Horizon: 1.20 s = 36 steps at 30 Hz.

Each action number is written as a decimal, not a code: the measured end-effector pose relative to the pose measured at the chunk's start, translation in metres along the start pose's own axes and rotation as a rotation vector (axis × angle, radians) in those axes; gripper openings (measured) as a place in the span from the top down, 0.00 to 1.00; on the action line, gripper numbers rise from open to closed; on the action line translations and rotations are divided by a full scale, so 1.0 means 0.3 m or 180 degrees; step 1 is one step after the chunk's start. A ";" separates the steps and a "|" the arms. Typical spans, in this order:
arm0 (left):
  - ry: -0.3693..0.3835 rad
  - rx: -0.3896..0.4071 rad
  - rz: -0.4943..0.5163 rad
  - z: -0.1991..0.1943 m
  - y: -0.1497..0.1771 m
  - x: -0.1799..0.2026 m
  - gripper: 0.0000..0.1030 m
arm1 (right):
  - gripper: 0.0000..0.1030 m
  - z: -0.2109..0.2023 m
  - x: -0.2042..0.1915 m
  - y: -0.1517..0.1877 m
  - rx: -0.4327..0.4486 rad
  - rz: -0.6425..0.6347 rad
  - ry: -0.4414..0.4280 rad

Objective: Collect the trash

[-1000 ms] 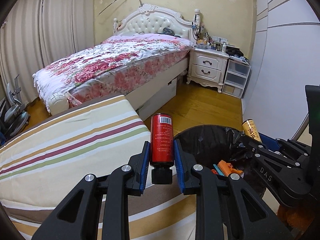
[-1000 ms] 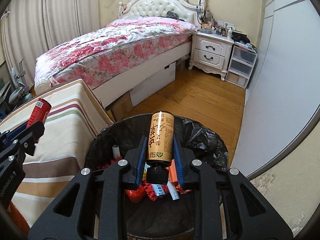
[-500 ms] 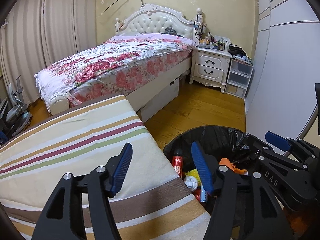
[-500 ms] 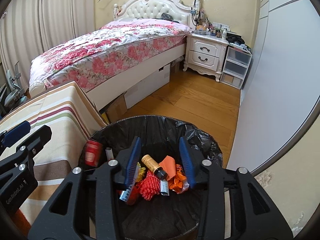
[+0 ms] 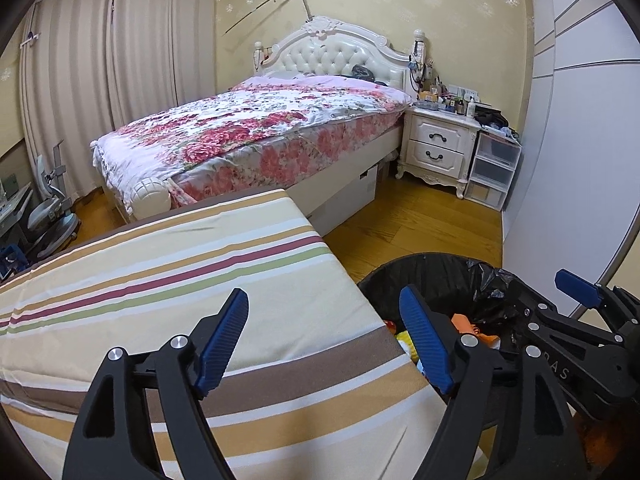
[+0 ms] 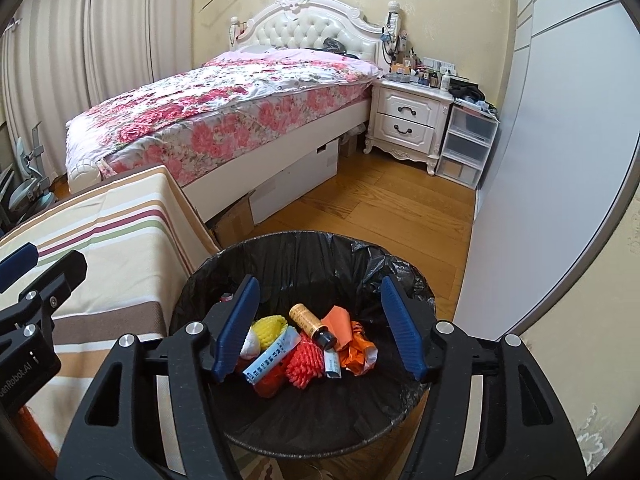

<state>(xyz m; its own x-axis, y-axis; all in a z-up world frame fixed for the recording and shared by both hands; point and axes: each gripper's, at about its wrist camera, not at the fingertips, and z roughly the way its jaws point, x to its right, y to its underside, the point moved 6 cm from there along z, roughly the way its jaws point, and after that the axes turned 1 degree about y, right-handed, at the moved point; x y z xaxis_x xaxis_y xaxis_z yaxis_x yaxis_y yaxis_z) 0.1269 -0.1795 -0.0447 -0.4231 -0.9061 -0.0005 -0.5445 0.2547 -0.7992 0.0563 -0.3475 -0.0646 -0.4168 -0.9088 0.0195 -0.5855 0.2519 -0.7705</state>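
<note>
Both your grippers are empty right now. Your left gripper [image 5: 324, 336] hangs over the striped cloth [image 5: 168, 280] right at the edge of the trash bin [image 6: 304, 264], jaws opening, nothing between them. Your right gripper [image 6: 320, 328] is directly above the bin, jaws opening too, nothing gripped. The gold bottle [image 6: 310, 325] lies inside the bin on the pile, next to the orange wrapper [image 6: 352, 340] and red netting [image 6: 306, 364]. The red thing at the bin's left wall might be the can, hard to tell.
</note>
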 end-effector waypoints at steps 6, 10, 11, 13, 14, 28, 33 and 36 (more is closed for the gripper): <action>-0.0057 0.0053 -0.0056 -0.066 0.027 -0.038 0.25 | 0.35 -0.065 -0.023 0.004 0.0095 -0.0017 -0.0033; -0.0117 0.0086 -0.0088 -0.101 0.040 -0.059 0.24 | 0.34 -0.105 -0.038 0.003 0.0159 -0.0057 -0.0049; -0.0127 0.0095 -0.0095 -0.109 0.041 -0.063 0.24 | 0.34 -0.110 -0.041 0.004 0.0167 -0.0063 -0.0051; -0.0141 0.0102 -0.0103 -0.117 0.044 -0.070 0.24 | 0.34 -0.120 -0.046 0.005 0.0177 -0.0077 -0.0054; -0.0151 0.0105 -0.0107 -0.119 0.044 -0.075 0.24 | 0.34 -0.124 -0.047 0.006 0.0181 -0.0080 -0.0056; -0.0179 0.0158 -0.0111 -0.142 0.047 -0.084 0.24 | 0.34 -0.142 -0.051 0.008 0.0208 -0.0090 -0.0062; -0.0179 0.0157 -0.0112 -0.142 0.047 -0.084 0.24 | 0.34 -0.142 -0.051 0.008 0.0209 -0.0090 -0.0061; -0.0179 0.0156 -0.0115 -0.143 0.048 -0.089 0.24 | 0.34 -0.142 -0.051 0.008 0.0209 -0.0089 -0.0063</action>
<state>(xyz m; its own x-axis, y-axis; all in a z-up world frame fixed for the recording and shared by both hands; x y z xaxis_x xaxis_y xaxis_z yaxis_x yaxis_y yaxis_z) 0.0992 -0.1372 -0.0304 -0.3616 -0.9323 -0.0038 -0.5219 0.2058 -0.8278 0.0317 -0.3188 -0.0398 -0.3866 -0.9218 0.0296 -0.5497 0.2046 -0.8099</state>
